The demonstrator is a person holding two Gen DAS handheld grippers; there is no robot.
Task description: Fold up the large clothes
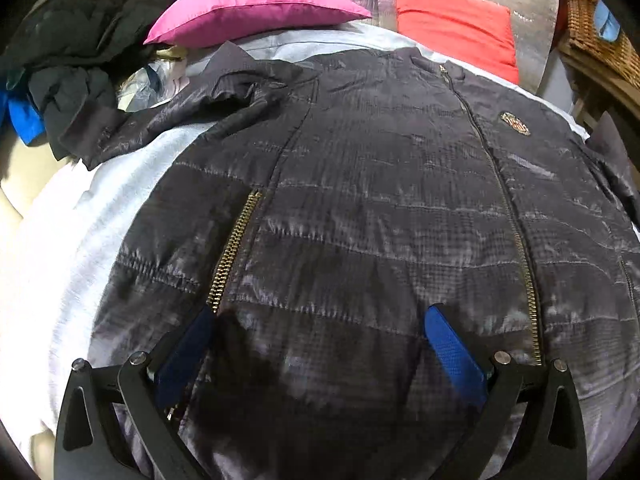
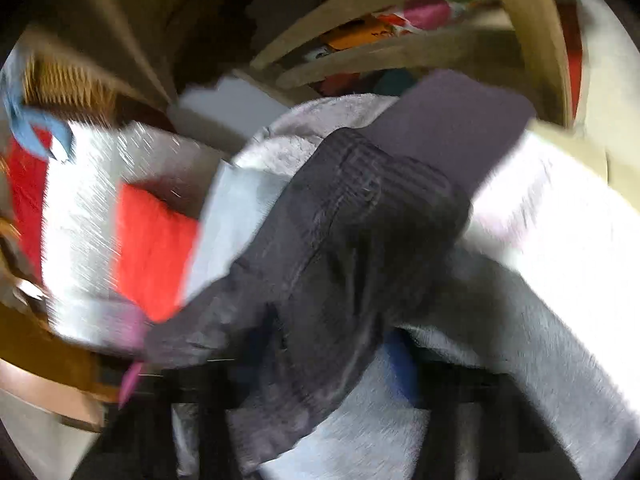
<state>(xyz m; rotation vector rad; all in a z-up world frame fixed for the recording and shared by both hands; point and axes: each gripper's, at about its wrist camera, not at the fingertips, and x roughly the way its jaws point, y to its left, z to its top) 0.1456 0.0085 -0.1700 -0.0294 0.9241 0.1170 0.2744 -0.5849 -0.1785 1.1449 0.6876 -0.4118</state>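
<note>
The quilted jacket point(image 1: 380, 208), light, soft and slick, lies zipped flat on the bed point(image 1: 80, 240); left hand-held gripper point(image 1: 320, 344) hovers released above its hem, right hand-held gripper point(image 2: 340, 364) clenched on the sleeve point(image 2: 360, 220) at 12 o'clock; grasp seams.

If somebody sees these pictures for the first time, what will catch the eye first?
A dark quilted jacket spread zip-up over the pale bedsheet fills the left wrist view. Behind it lie a magenta pillow and a red cushion. The right wrist view is blurred, with a dark sleeve across it.
</note>
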